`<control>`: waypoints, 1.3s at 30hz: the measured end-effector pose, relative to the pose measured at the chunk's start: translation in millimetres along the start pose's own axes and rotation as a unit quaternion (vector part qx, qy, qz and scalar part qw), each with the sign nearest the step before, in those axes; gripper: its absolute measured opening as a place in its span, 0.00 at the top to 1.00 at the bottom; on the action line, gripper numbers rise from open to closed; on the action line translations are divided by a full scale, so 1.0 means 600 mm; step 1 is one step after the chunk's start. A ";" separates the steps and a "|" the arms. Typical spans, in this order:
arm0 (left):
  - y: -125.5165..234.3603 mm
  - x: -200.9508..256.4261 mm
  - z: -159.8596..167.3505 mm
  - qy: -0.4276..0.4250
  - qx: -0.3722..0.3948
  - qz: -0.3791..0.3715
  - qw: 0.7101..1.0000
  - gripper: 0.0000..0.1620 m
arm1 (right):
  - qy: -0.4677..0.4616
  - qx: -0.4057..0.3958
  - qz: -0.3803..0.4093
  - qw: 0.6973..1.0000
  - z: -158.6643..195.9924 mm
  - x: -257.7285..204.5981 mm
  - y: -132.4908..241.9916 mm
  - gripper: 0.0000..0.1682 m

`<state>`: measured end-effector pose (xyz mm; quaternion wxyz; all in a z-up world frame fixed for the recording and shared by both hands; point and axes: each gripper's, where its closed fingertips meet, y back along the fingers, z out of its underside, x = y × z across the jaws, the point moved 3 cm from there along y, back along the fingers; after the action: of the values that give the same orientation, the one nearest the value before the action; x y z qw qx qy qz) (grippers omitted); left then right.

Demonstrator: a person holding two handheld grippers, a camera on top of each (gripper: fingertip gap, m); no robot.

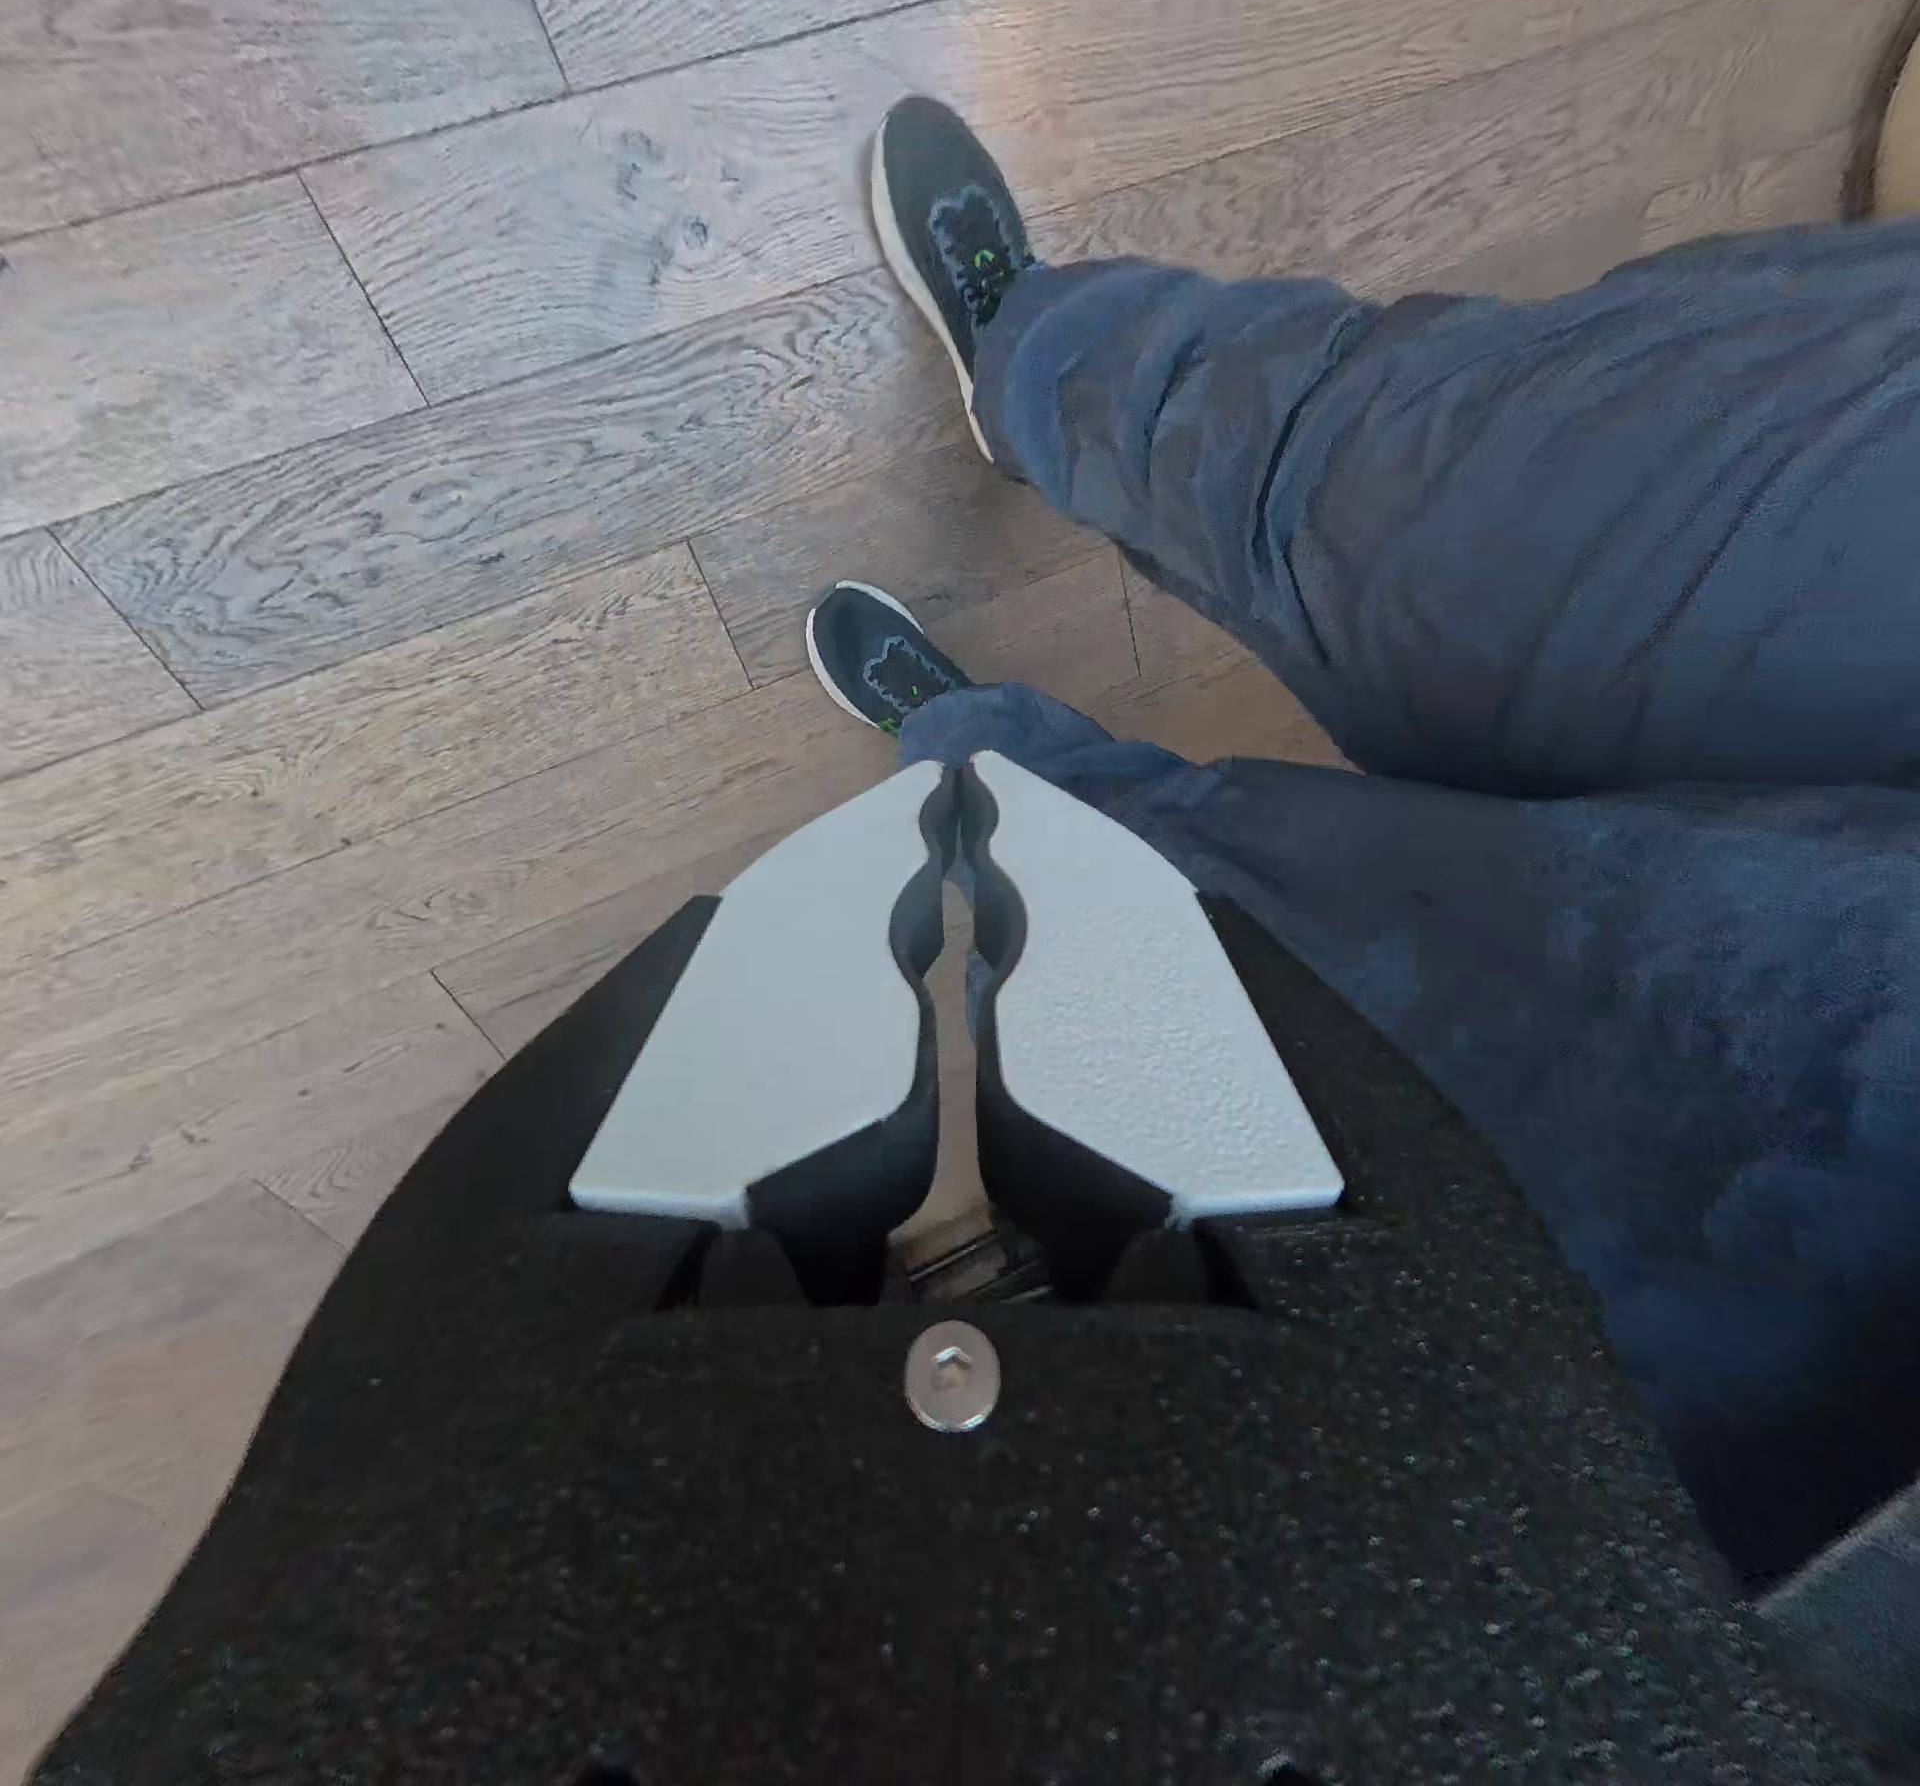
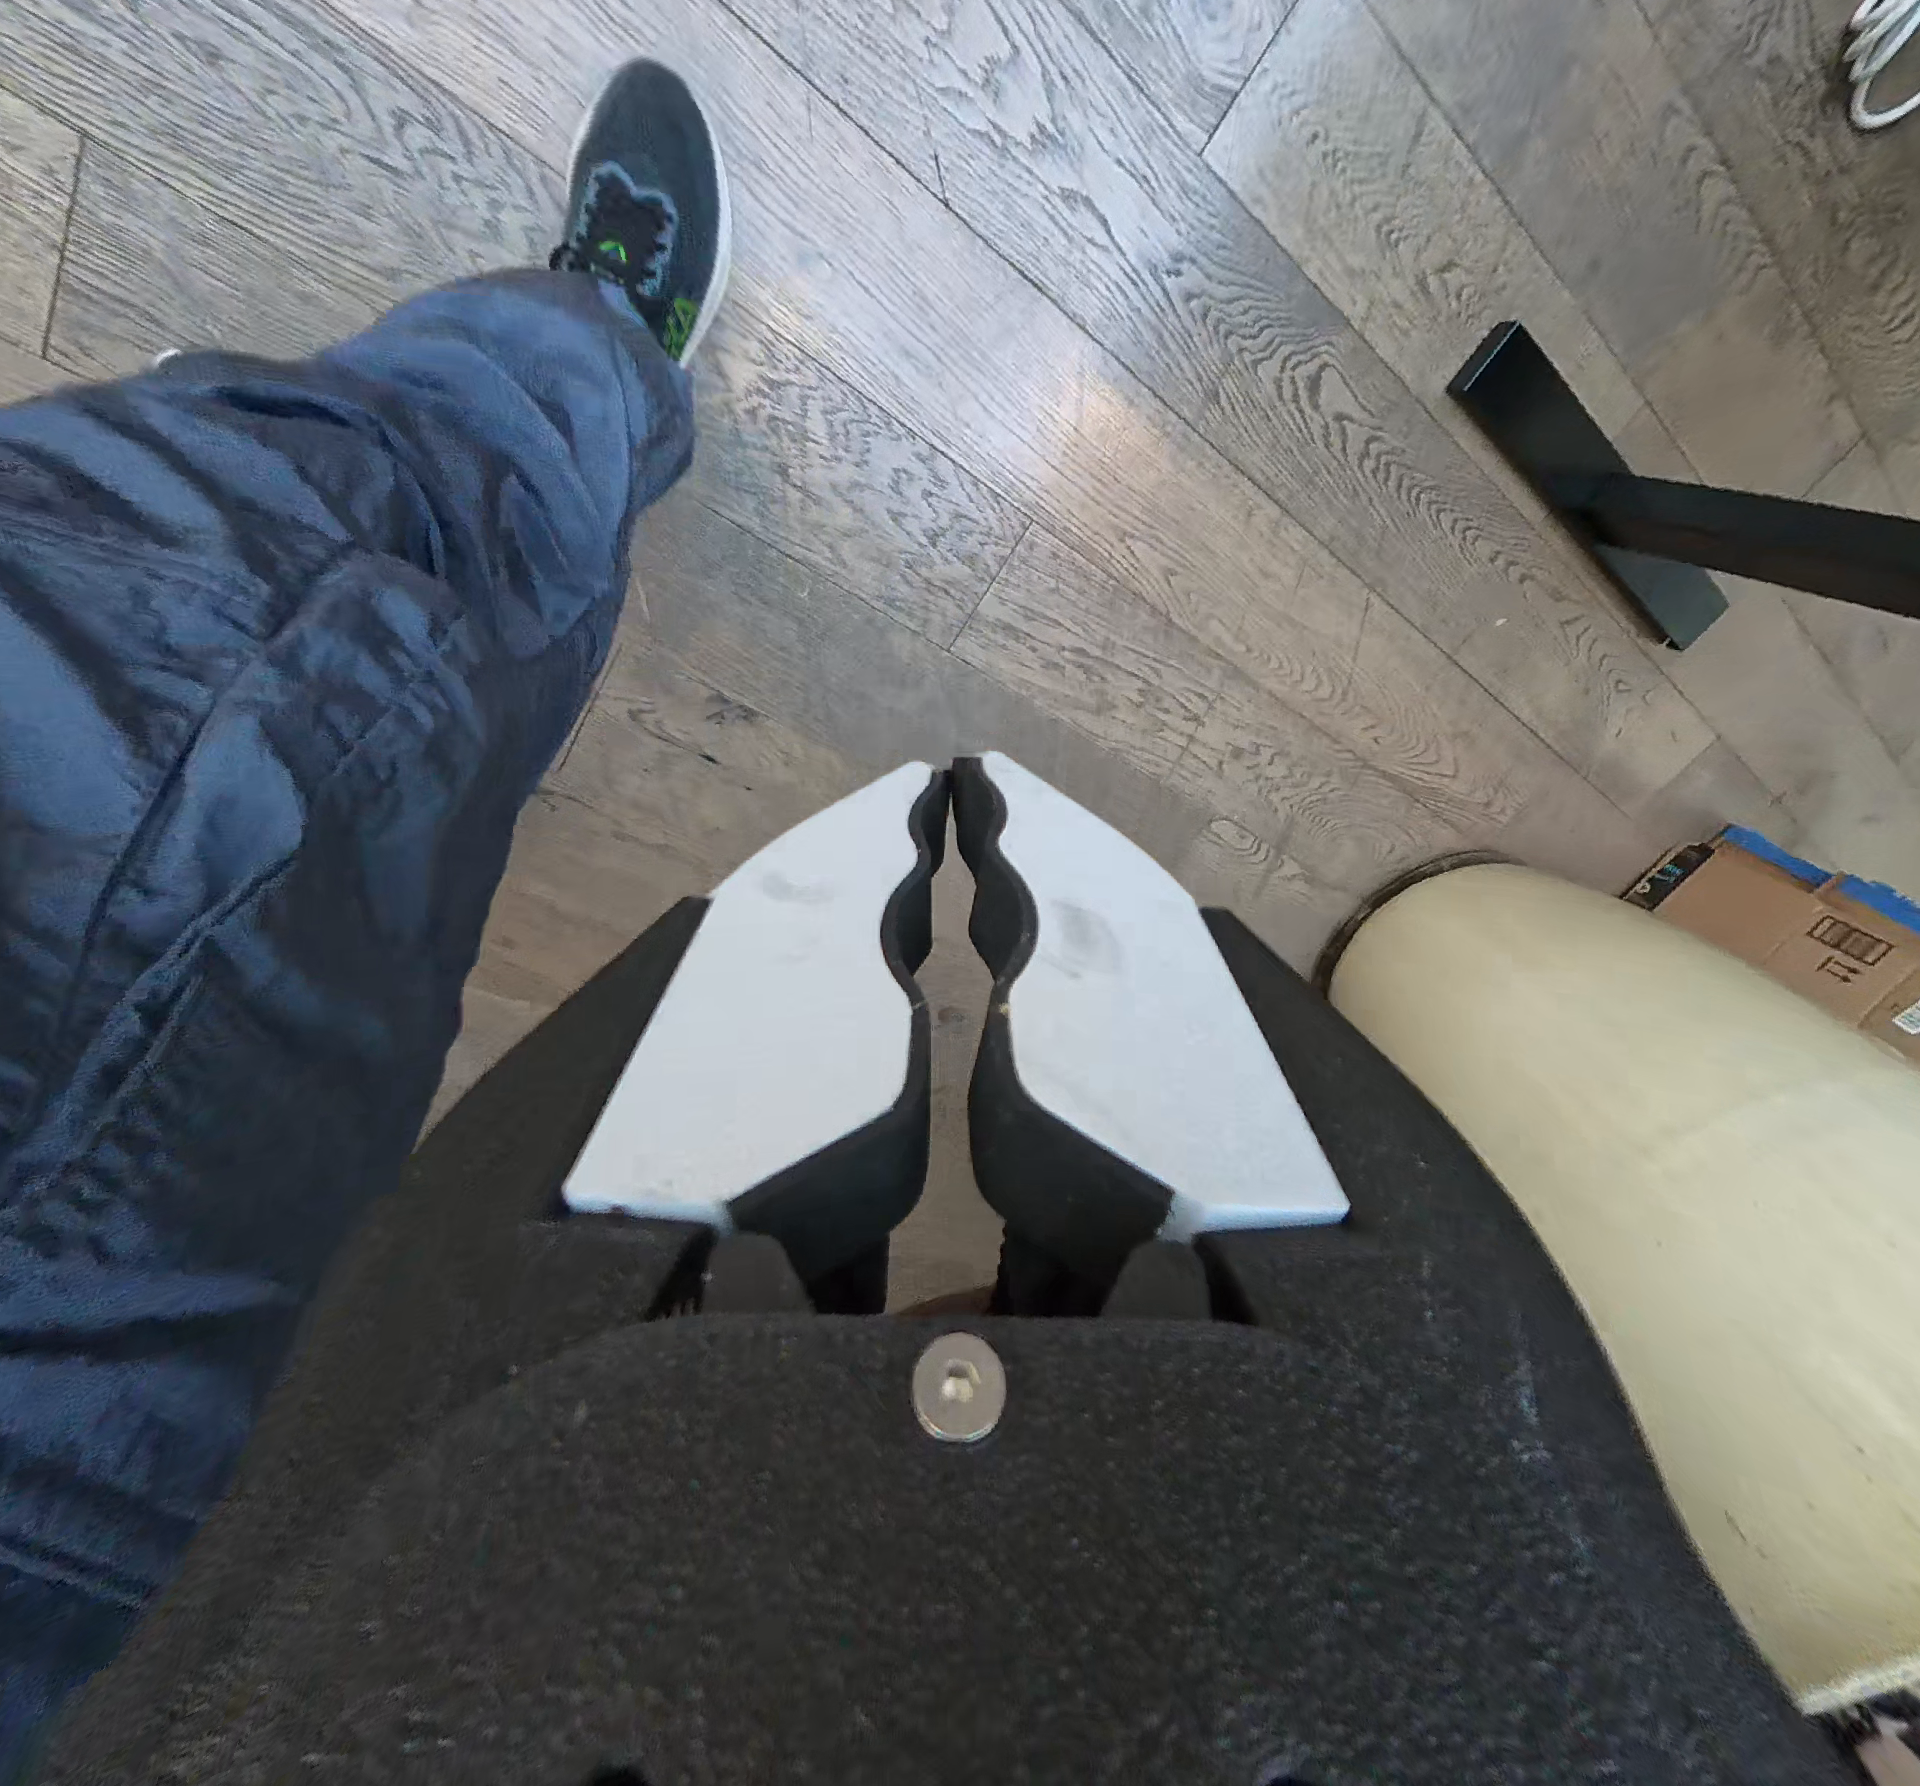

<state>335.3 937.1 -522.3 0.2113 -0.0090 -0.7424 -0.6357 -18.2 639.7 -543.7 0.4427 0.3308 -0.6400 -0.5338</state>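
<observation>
grey wood-plank floor [image 1: 416,386]. left gripper [image 1: 958,780] & right gripper [image 2: 951,768] fingers together, empty, above it; printed brown cardboard box [image 2: 1808,936] nearby.

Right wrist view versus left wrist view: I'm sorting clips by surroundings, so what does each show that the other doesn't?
Only the right wrist view shows a black metal furniture foot, a brown cardboard box, a coiled white cable and much of a cream cylindrical roll.

Only the left wrist view shows both dark sneakers, the nearer and the farther.

Both show grey wood-plank flooring, a person's dark blue trousers, and a shut, empty white-and-black claw: left, right.
</observation>
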 end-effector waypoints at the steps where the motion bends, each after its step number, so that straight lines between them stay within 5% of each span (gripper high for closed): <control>1: -0.010 -0.014 0.007 0.017 -0.017 -0.005 1.000 1.00 | -0.003 -0.019 -0.007 1.000 -0.003 0.015 -0.020 0.99; 4: -0.017 -0.047 0.032 0.106 -0.059 -0.014 0.993 1.00 | 0.004 -0.083 -0.022 0.996 -0.014 0.067 -0.056 0.99; 8: 0.009 -0.084 -0.005 0.205 -0.022 -0.018 0.978 1.00 | -0.015 -0.069 -0.060 0.996 -0.122 0.131 -0.073 0.99; 14: 0.064 -0.124 -0.125 0.270 0.097 -0.041 0.957 1.00 | 0.230 -0.033 -0.008 0.972 -0.359 0.169 -0.068 0.99; 18: 0.056 -0.152 -0.150 0.229 0.069 -0.056 0.969 1.00 | 0.251 0.049 -0.017 0.967 -0.546 0.127 -0.028 0.99; 22: 0.063 -0.208 -0.135 0.180 0.039 -0.076 0.980 1.00 | 0.208 0.077 -0.050 0.974 -0.655 0.049 -0.014 0.99; 33: 0.152 -0.455 0.016 0.321 0.060 -0.019 0.945 1.00 | 0.181 0.008 -0.025 0.983 -0.688 -0.177 -0.018 0.99; 39: 0.164 -0.527 0.094 0.311 0.022 -0.014 0.950 1.00 | 0.191 0.069 -0.041 0.978 -0.810 -0.258 0.035 0.99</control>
<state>633.9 1090.2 -538.2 0.4227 0.2038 -0.6537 -0.5937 489.8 593.0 -537.9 0.5111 0.4822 -0.5648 -0.4328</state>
